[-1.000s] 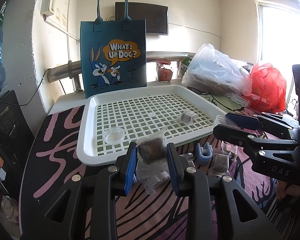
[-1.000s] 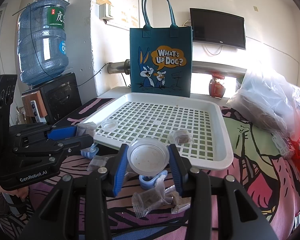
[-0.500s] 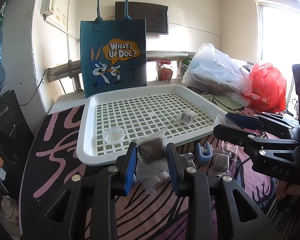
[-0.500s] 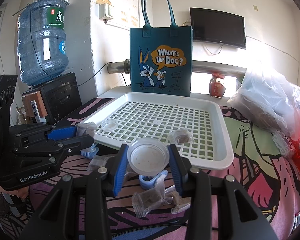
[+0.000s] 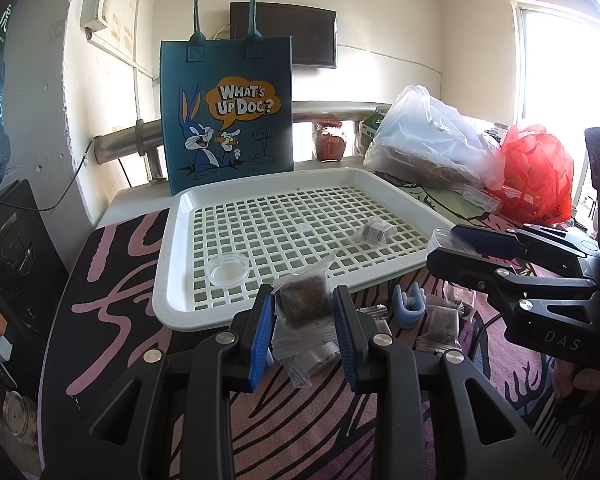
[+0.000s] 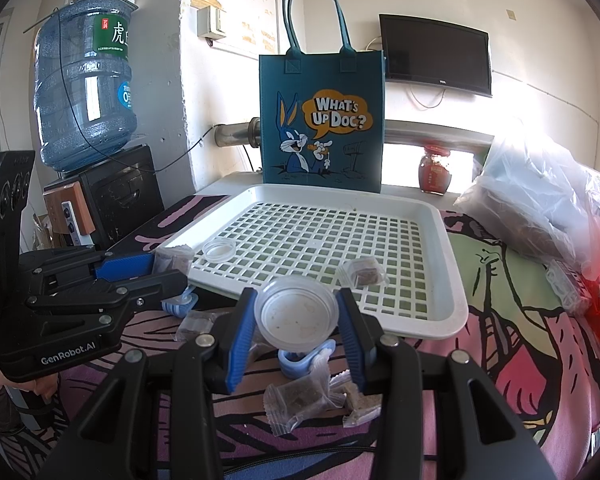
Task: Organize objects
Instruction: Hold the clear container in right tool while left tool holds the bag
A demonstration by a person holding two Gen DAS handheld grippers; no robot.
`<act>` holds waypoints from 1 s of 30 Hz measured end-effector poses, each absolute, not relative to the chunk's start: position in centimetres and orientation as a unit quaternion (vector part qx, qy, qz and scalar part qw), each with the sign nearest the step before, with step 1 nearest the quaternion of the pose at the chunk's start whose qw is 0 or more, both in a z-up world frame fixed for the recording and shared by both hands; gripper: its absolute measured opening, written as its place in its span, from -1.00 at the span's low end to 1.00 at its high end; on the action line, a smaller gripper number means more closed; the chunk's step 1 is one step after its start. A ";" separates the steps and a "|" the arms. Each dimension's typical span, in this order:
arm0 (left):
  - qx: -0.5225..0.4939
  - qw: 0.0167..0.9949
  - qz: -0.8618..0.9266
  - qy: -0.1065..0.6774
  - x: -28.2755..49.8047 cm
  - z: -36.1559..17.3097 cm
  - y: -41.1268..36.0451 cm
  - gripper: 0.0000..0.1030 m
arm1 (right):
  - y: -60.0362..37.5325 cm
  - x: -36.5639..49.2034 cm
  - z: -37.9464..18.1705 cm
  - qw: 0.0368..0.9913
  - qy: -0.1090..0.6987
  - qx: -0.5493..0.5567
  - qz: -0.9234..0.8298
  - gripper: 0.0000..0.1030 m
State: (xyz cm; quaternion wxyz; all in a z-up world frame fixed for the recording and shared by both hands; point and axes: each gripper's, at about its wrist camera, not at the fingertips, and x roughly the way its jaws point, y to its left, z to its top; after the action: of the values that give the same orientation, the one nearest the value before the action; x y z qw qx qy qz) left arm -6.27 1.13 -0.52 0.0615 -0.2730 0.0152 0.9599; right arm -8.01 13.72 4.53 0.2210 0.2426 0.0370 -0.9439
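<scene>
My left gripper (image 5: 303, 307) is shut on a clear packet with a brown block (image 5: 302, 303), held just in front of the near rim of the white grid tray (image 5: 168, 280). My right gripper (image 6: 298, 315) is shut on a round clear plastic lid (image 6: 297, 314), held before the same tray (image 6: 456, 304). Inside the tray lie a small clear dish (image 5: 227, 270) at the near left and another brown packet (image 5: 374, 231) at the right. More packets (image 6: 300, 398) and a blue clip (image 6: 304, 360) lie on the patterned cloth below the grippers.
A teal cartoon tote bag (image 5: 226, 120) stands behind the tray. Clear plastic bag (image 5: 432, 144) and red bag (image 5: 538, 172) crowd the right side. A red jar (image 5: 331, 141) sits on the sill. A water bottle (image 6: 86, 92) on a black dispenser stands at the left.
</scene>
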 end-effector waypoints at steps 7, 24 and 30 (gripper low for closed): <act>-0.273 0.061 0.960 0.015 -6.3 -0.5 1.1 -0.44 | 13.7 -8.0 4.5 0.221 0.037 0.243 -0.944 -0.24; -0.274 0.062 0.960 0.016 -6.3 -0.5 1.2 -0.44 | 13.6 -7.9 4.4 0.222 0.036 0.243 -0.944 -0.24; -0.279 0.060 0.958 0.014 -6.3 -0.9 1.2 -0.44 | 13.6 -7.9 4.4 0.222 0.033 0.245 -0.943 -0.24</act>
State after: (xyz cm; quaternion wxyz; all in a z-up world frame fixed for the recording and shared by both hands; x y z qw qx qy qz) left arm -6.26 1.20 -0.89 0.0603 -0.2793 0.0137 0.9582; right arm -7.87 13.55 4.35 0.2217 0.2450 0.0329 -0.9432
